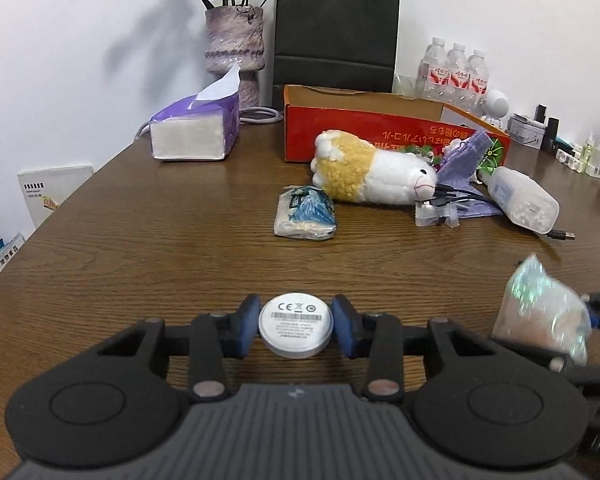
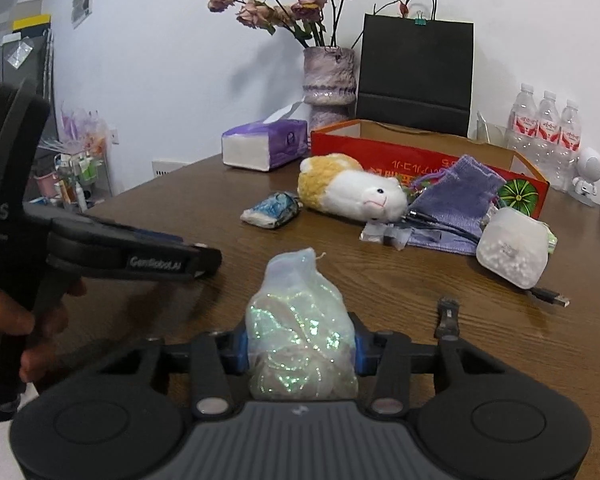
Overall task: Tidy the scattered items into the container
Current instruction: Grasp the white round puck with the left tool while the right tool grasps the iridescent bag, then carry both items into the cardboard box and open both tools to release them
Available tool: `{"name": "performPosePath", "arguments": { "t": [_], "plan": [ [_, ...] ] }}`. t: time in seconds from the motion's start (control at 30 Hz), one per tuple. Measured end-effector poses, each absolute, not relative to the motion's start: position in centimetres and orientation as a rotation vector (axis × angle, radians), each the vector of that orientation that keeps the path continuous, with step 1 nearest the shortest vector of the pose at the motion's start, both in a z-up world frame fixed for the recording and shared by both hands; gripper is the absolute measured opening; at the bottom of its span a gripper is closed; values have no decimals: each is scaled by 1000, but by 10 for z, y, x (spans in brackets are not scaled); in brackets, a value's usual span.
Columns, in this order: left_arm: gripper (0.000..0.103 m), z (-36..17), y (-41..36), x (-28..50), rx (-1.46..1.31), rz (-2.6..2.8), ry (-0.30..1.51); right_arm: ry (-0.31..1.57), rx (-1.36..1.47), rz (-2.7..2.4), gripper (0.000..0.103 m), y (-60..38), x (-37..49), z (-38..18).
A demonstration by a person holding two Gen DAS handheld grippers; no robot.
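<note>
My left gripper point(image 1: 296, 330) is shut on a round white disc point(image 1: 296, 330) with a printed label, low over the wooden table point(image 1: 160, 220). My right gripper point(image 2: 302, 354) is shut on a shimmery translucent pouch point(image 2: 300, 336); the pouch also shows in the left wrist view point(image 1: 540, 312). The open red cardboard box point(image 1: 380, 128) stands at the back of the table. In front of it lie a white-and-yellow plush toy point(image 1: 372, 174), a blue wrapped packet point(image 1: 306, 212), a purple cloth bag point(image 2: 456, 196), a clear pouch of white beads point(image 2: 512, 246) and a black USB cable point(image 2: 548, 296).
A purple tissue pack point(image 1: 192, 132), a vase of dried roses point(image 1: 234, 40) and a black paper bag point(image 1: 336, 36) stand behind. Water bottles point(image 1: 456, 74) and small items line the back right. A small black clip point(image 2: 448, 316) lies by my right gripper.
</note>
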State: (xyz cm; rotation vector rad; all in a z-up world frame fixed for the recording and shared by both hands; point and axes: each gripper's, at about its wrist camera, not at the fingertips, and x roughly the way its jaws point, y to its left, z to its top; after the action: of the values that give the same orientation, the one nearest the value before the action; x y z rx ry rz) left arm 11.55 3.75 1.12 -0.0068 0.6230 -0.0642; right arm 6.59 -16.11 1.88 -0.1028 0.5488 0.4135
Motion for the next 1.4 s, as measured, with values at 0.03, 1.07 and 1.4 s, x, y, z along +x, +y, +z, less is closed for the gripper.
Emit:
{"name": "performPosePath", "arguments": {
  "t": [0.03, 1.07, 1.4],
  "plan": [
    [40, 11, 38, 116, -7, -64, 621, 543, -102, 412, 43, -163, 67, 20],
    [40, 122, -34, 327, -246, -168, 403, 356, 50, 226, 44, -241, 287, 128],
    [40, 70, -46, 411, -189, -136, 561, 554, 176, 183, 44, -264, 393, 76]
  ]
}}
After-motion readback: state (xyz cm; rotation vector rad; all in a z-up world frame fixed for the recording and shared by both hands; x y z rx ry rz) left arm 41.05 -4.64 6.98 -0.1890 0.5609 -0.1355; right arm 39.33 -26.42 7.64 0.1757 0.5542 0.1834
